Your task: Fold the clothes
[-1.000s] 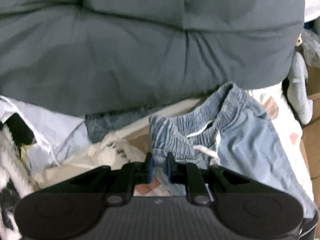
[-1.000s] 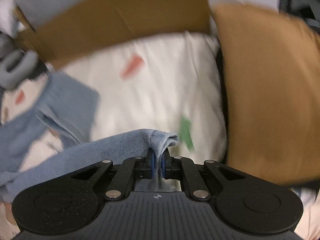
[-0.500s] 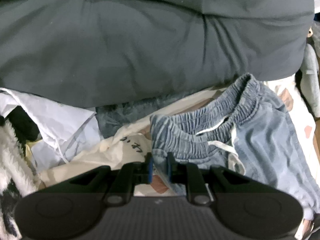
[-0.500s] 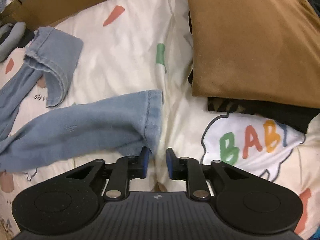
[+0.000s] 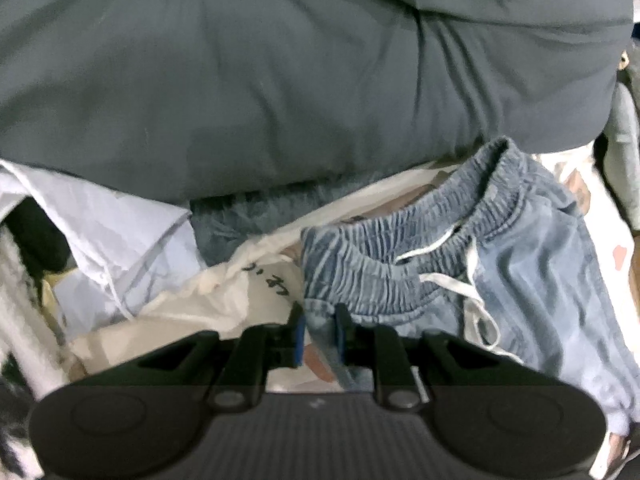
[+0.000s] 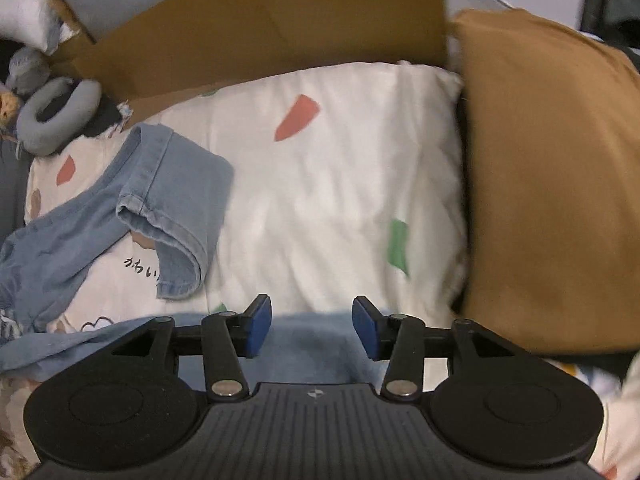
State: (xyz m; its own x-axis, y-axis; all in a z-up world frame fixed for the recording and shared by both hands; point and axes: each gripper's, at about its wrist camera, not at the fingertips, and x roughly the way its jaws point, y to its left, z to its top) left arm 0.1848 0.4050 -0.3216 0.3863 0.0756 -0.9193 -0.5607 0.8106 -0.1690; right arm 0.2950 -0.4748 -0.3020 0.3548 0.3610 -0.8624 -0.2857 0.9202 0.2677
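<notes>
Light blue denim pants [image 5: 520, 264] lie on a cream printed sheet, their elastic waistband [image 5: 380, 276] and white drawstring facing me. My left gripper [image 5: 320, 330] pinches a corner of that waistband; its jaws are beginning to open, with denim still filling the narrow gap. In the right wrist view one pant leg [image 6: 168, 184] lies folded back on itself at the left. The other leg [image 6: 316, 356] lies flat under my right gripper [image 6: 312, 328], whose jaws are opening wide and whose pads do not touch the cloth.
A bulky dark grey duvet [image 5: 280, 80] fills the far side. A crumpled pale blue shirt [image 5: 120, 232] lies at the left. A brown cushion [image 6: 552, 200], a cardboard flap [image 6: 260, 28] and a grey plush toy [image 6: 52, 120] border the sheet [image 6: 340, 160].
My right gripper has let go of the pant leg hem, spread its jaws and lifted; the leg now lies on the sheet. My left gripper sank slightly, still on the waistband.
</notes>
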